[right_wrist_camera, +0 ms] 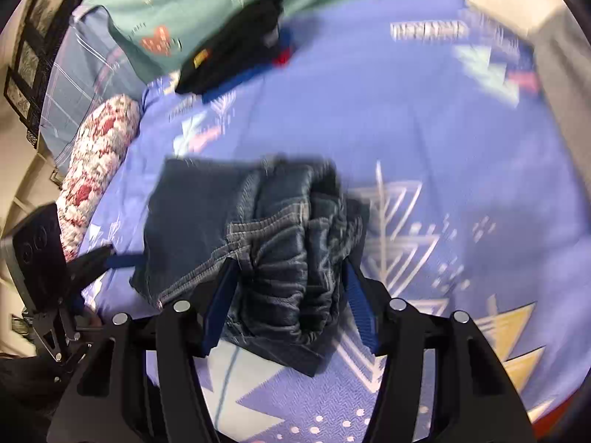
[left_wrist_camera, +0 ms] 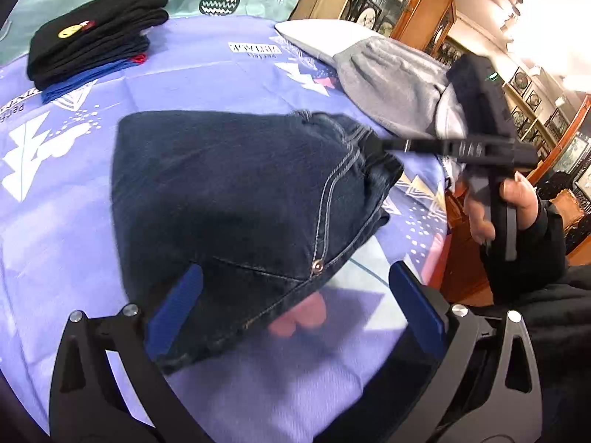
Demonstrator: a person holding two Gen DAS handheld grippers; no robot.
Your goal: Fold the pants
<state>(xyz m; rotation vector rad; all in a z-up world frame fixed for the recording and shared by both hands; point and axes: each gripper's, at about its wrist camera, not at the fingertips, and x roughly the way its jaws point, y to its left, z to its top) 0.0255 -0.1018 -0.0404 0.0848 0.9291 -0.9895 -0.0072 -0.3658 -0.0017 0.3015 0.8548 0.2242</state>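
Stack of folded black clothes (left_wrist_camera: pixel 98 29) on the purple patterned bedsheet (left_wrist_camera: pixel 207 81), grey garment (left_wrist_camera: pixel 391 81) at its edge.

Little here can truly be read. On the purple bedsheet (left_wrist_camera: pixel 221 74) a white label block (left_wrist_camera: pixel 255 48) carries dark capital lettering, but it lies upside down to the left wrist camera and is too small to spell out (the same block shows in the right wrist view only as a blur). A second printed word (left_wrist_camera: pixel 16 105) runs along the sheet's left edge, cut off and illegible. The black folded stack (left_wrist_camera: pixel 96 29) bears a yellow badge (left_wrist_camera: pixel 70 30) without readable letters.
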